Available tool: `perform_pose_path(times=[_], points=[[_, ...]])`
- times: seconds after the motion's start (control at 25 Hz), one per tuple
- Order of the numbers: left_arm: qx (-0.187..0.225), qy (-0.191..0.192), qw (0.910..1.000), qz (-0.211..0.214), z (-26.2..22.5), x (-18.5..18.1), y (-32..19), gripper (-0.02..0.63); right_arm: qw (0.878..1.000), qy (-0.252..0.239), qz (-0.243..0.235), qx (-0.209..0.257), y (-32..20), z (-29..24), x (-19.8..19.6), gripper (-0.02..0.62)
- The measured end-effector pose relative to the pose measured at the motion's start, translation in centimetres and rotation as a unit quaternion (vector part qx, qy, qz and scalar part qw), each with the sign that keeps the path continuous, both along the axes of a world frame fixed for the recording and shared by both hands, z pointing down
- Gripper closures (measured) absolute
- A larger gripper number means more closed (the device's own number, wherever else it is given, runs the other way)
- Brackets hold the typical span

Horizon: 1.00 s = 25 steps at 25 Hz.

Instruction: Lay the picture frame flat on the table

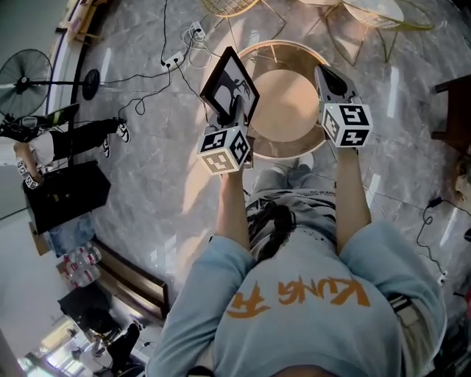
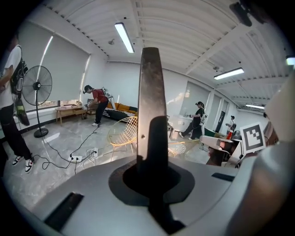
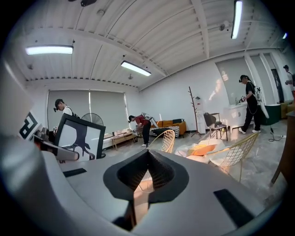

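A black picture frame [image 1: 229,85] with a white print of a dark tree stands tilted in the air over the left rim of a round wooden table [image 1: 287,103]. My left gripper [image 1: 234,112] is shut on the frame's lower edge. In the left gripper view the frame [image 2: 152,92] rises edge-on from between the jaws. My right gripper [image 1: 329,79] hovers over the table's right rim, shut and holding nothing, apart from the frame. In the right gripper view the frame [image 3: 78,138] shows at the left, and the right gripper [image 3: 147,154] has its tips together.
A standing fan [image 1: 29,74] and a person [image 1: 66,140] are on the marble floor at the left. A power strip with cables [image 1: 173,62] lies beyond the table. Yellow wire chairs [image 1: 375,11] stand behind it. A dark cabinet edge [image 1: 452,103] is at the right.
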<state>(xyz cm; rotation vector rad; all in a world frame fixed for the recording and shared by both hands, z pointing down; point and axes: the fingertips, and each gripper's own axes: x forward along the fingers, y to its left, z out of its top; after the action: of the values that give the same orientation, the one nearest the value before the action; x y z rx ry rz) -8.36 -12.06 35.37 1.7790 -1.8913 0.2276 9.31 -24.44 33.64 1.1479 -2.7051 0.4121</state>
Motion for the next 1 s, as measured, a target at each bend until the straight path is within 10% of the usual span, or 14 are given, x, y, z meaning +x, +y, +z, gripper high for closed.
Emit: perform_pose_path(times=[1.0], points=[[-0.120, 0.130, 0.9820, 0.067, 18.7, -2.0, -5.7, 0.580, 0.987, 0.100, -0.005, -0.123, -1.9, 17.4, -7.0, 0.597]])
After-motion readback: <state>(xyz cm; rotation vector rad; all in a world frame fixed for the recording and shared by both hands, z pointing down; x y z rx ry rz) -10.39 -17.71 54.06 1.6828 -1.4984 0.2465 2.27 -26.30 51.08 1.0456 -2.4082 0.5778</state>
